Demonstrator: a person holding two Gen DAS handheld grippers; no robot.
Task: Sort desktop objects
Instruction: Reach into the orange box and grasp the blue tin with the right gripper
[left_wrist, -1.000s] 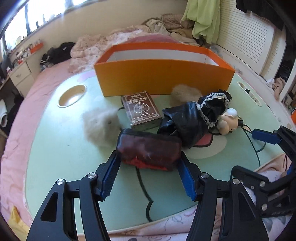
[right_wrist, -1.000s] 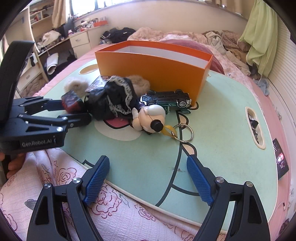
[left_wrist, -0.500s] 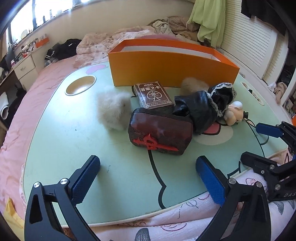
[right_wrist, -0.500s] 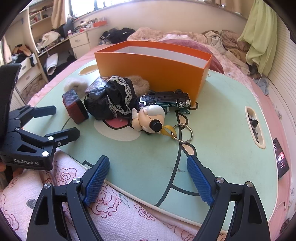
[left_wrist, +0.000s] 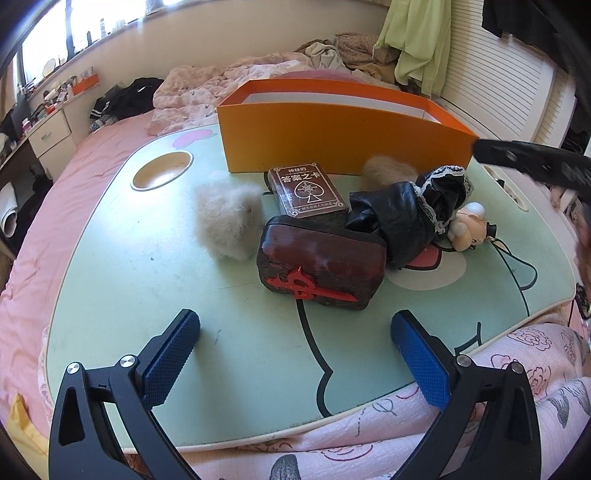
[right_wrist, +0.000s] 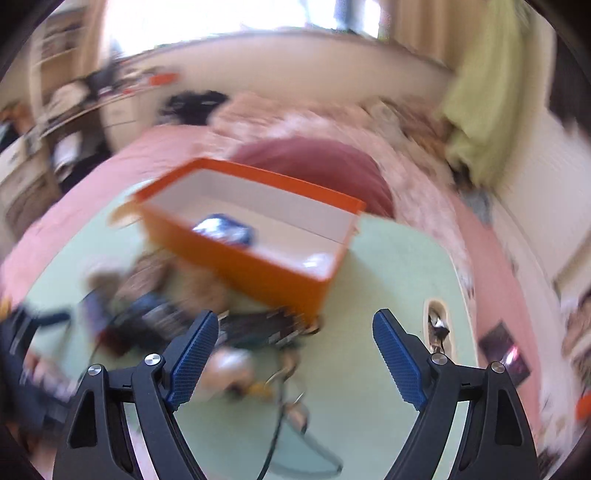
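On the left of the desk, the pale fur ball is sitting loose and very light, so a passing finger is likely to roll it away or off the rim. The left gripper is hanging wide open and empty just short of the dark red-brown case, which is lying on the desk, apart from both pads and butting the card deck behind it. Any closing from here risks shoving the case into the deck and the black lace-trimmed cloth rather than catching it squarely, since its rounded ends look slippery. Further right, the cloth is draped partly over the small doll, so lifting either one could drag the other and its cord along. The orange box is standing at the back of the desk with something blue already lying inside in the right wrist view, and its thin wall could be knocked or tipped by a low approach. The right gripper is also open and carrying nothing, and its view is smeared with motion, so aiming at the dark toy car beside the box is looking uncertain, and the two grippers are working close enough to collide.
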